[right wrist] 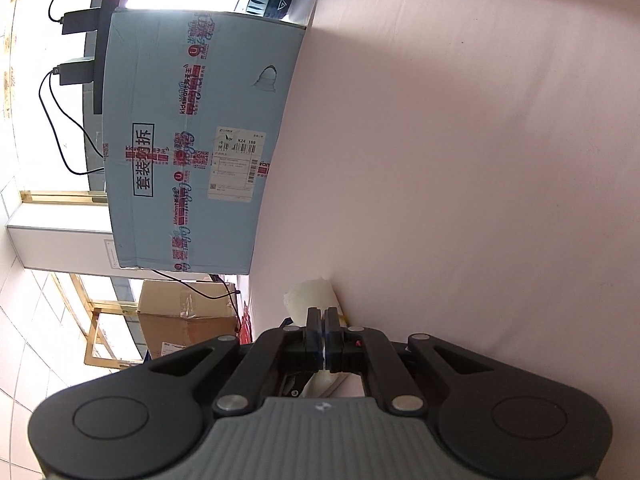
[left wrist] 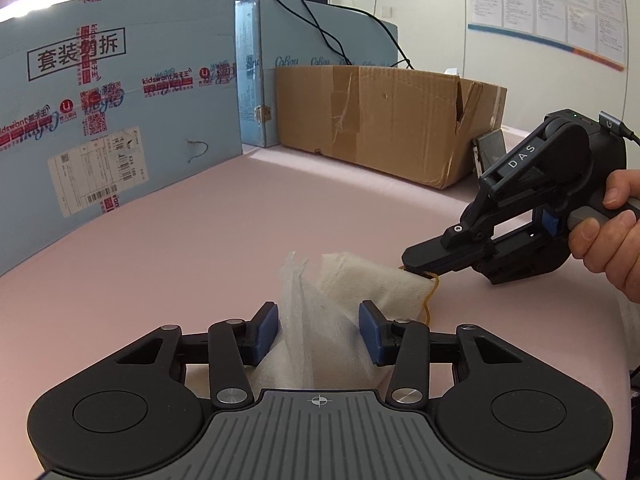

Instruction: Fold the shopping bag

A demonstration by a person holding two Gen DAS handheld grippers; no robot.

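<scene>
A white non-woven shopping bag [left wrist: 352,280] with a thin yellow handle lies bunched on the pink table. My left gripper [left wrist: 318,330] is open, and the near part of the bag rises between its blue pads [left wrist: 265,332] without being pinched. At the bag's right corner my right gripper [left wrist: 418,269] is shut on the bag, held by a hand [left wrist: 608,232]. In the right wrist view, rolled sideways, the right gripper [right wrist: 323,330] has its pads pressed together on the white bag [right wrist: 308,294], which sticks out beyond the fingertips.
A large blue printed carton [left wrist: 112,120] stands at the back left, a brown cardboard box [left wrist: 380,116] at the back right. Cables run over the boxes. The pink table surface [left wrist: 240,208] stretches between the boxes and the bag.
</scene>
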